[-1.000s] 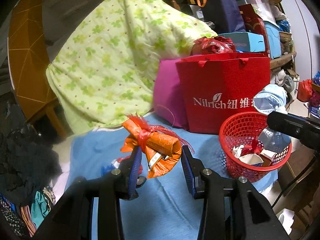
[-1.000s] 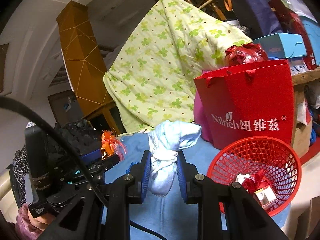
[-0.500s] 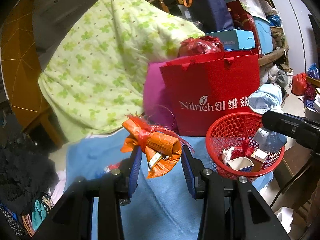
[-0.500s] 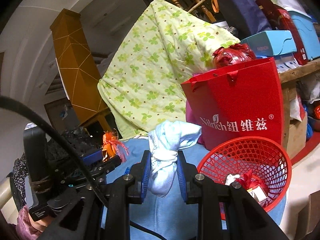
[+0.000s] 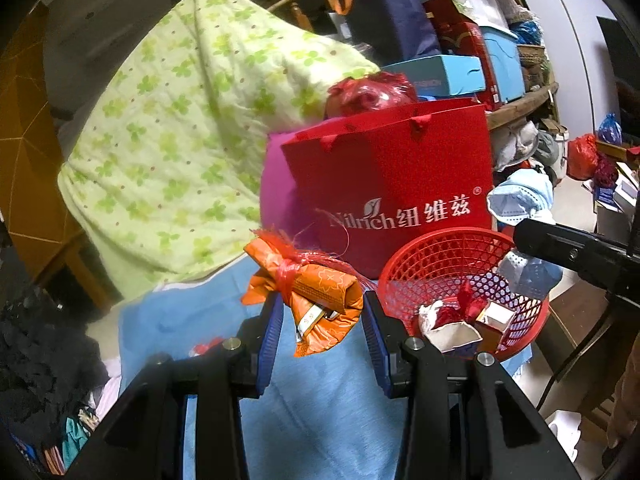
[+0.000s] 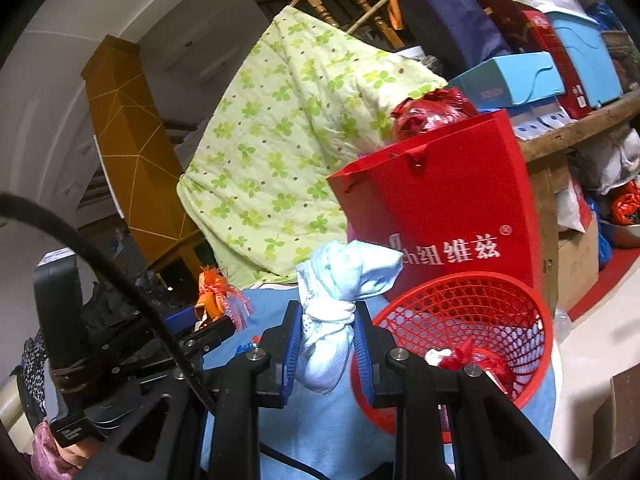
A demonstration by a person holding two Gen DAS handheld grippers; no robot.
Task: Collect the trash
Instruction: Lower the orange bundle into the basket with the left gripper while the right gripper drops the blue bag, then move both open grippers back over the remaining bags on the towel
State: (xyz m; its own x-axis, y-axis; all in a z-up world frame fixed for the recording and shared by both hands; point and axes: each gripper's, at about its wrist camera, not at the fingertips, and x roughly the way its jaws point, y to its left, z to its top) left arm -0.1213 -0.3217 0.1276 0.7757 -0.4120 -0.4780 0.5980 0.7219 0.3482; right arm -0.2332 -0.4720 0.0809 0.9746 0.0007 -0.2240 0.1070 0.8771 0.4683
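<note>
My left gripper (image 5: 322, 320) is shut on an orange packet (image 5: 320, 296) tied with red string, held just left of the red mesh basket (image 5: 460, 252). The basket holds several scraps and small boxes. My right gripper (image 6: 326, 340) is shut on a knotted pale-blue cloth bundle (image 6: 332, 320), held at the basket's (image 6: 472, 312) left rim. In the left wrist view the bundle (image 5: 520, 200) and the right gripper's black body hang over the basket's right side. The left gripper (image 6: 200, 324) with the orange packet (image 6: 216, 292) shows at the left of the right wrist view.
A red paper bag (image 5: 400, 184) stands behind the basket, with a magenta cushion (image 5: 280, 200) and a green floral quilt (image 5: 180, 152) to its left. A blue cloth (image 5: 320, 400) covers the surface. Boxes are stacked on a wooden shelf (image 6: 580, 128) behind. Dark clothing (image 5: 36, 352) lies at the left.
Both grippers have moved right toward the basket with their loads still held. The basket and red bag sit further left and closer in both views.
</note>
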